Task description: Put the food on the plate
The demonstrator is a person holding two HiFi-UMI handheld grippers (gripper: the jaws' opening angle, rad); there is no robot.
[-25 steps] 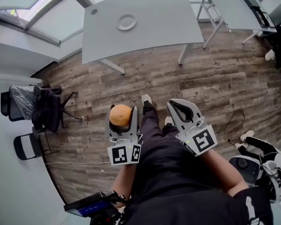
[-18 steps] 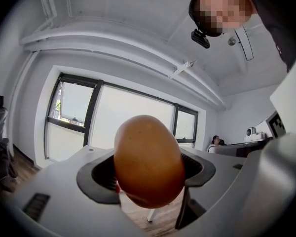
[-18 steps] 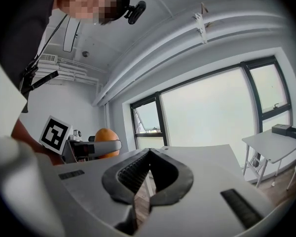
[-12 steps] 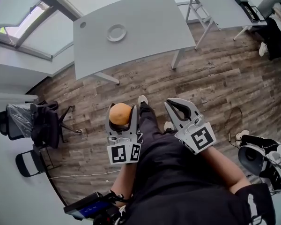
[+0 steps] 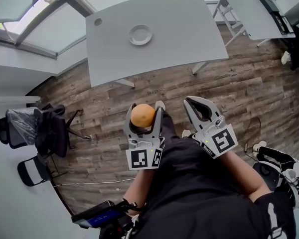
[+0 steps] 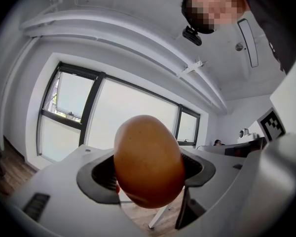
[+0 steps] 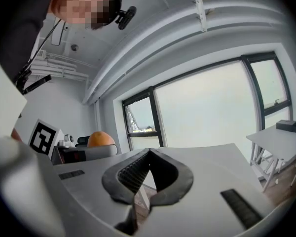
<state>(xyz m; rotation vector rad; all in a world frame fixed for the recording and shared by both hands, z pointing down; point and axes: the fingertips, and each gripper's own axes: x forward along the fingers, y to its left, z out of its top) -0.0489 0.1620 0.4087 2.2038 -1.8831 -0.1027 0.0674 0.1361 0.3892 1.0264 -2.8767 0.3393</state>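
Over floor (image 5: 239, 98), left tool (image 5: 144, 113) forward — clamping orange (image 5: 142, 116)

The orange (image 5: 142, 115) has smooth, faintly glossy skin, the left gripper (image 5: 145, 111) and right gripper (image 5: 193, 101) are matt pale-grey plastic with black, ribbed, rubbery pads (image 7: 133, 174) — while the floor (image 5: 249, 83) is rough-grained matt wood planking and the table (image 5: 179, 29) top a smooth, matt grey.
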